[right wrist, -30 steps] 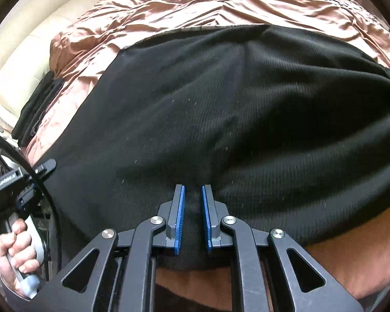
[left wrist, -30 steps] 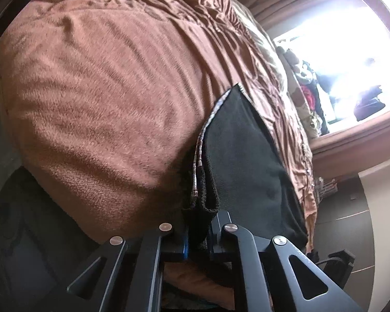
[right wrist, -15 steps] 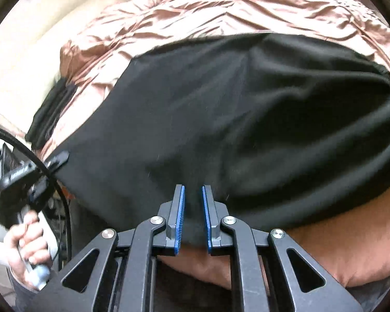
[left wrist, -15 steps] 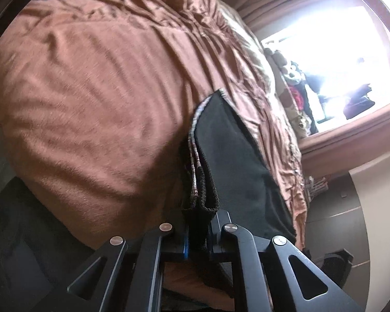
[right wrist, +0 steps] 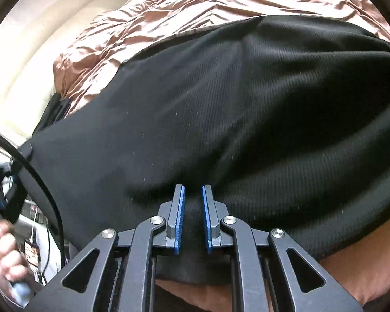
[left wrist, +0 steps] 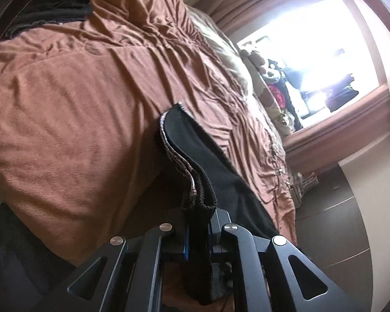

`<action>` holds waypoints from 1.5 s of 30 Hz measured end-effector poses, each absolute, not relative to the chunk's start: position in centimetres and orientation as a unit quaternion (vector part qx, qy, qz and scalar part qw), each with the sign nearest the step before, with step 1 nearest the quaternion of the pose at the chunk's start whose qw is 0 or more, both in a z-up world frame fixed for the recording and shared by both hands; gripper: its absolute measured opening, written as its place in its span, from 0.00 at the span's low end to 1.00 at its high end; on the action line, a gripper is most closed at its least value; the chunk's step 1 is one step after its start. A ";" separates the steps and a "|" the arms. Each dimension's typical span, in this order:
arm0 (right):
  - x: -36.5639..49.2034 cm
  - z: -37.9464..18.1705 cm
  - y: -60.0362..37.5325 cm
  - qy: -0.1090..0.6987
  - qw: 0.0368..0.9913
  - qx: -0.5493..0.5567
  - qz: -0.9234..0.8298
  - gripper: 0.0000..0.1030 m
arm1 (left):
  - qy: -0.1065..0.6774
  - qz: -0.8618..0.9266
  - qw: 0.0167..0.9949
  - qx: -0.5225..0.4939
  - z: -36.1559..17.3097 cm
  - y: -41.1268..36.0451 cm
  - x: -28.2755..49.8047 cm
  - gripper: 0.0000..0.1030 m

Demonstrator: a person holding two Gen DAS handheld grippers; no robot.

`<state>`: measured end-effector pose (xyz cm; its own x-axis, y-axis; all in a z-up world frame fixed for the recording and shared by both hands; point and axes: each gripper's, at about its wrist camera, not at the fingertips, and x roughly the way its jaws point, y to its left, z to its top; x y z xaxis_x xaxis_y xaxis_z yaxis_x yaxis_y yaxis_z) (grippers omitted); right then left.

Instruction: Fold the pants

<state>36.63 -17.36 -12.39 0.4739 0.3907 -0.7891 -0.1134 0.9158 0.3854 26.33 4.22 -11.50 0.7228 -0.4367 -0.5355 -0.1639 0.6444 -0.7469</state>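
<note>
Lifting now: the left hand-held gripper (left wrist: 197,236) is clamped on the thick hem of the black pants (left wrist: 215,171), and against the view from 1 second ago that pinched edge stands higher off the brown bedspread (left wrist: 72,119). More of the bed shows beneath it, and the bright window (left wrist: 314,59) has slid further into the picture. The patterned inner lining of the hem curls up just above the blue pads, with the black cloth trailing down toward the foot of the bedspread.

Over on the right wrist view, the right hand-held gripper (right wrist: 193,215) pinches the near edge of the pants (right wrist: 221,119), cloth packed between its 2 blue pads with only a narrow gap. Compared with 1 second ago, the black fabric has swung across. Its left corner now rides up and covers more of the shiny part of the bedspread (right wrist: 169,7), and a fresh ridge runs through the middle of the cloth. The garment hangs taut between the 2 grips, its far edge lying on the bedspread.

At the left edge, beside the bedspread, a hand (right wrist: 2,257) grips the other tool's handle, blurred now and lower than before.

No brand, label or writing can be read.
</note>
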 end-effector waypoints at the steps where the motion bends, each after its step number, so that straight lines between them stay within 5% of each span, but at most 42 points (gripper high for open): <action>1: 36.3 -12.3 -17.7 0.490 0.846 0.142 0.153 0.09 | 0.361 -0.086 0.832 -0.413 -11.3 4.0 26.4 0.09; 17: 32.9 -9.8 -20.1 0.448 0.870 0.134 0.156 0.14 | 0.350 -0.173 0.847 -0.360 -5.6 -3.0 29.8 0.09; 18: 32.7 -9.5 -20.5 0.444 0.873 0.136 0.151 0.17 | 0.351 -0.177 0.848 -0.355 -5.3 -3.6 30.1 0.09; 20: 32.0 -8.8 -21.6 0.430 0.883 0.133 0.131 0.49 | 0.355 -0.189 0.847 -0.348 -4.7 -4.9 30.7 0.09; 22: 30.9 -7.8 -22.4 0.406 0.897 0.128 0.118 0.61 | 0.357 -0.198 0.847 -0.339 -4.4 -6.0 31.1 0.09; 45: 23.7 -7.0 -33.1 0.340 0.910 0.231 0.051 0.61 | 0.415 -0.316 0.809 -0.271 -4.8 -21.4 33.9 0.09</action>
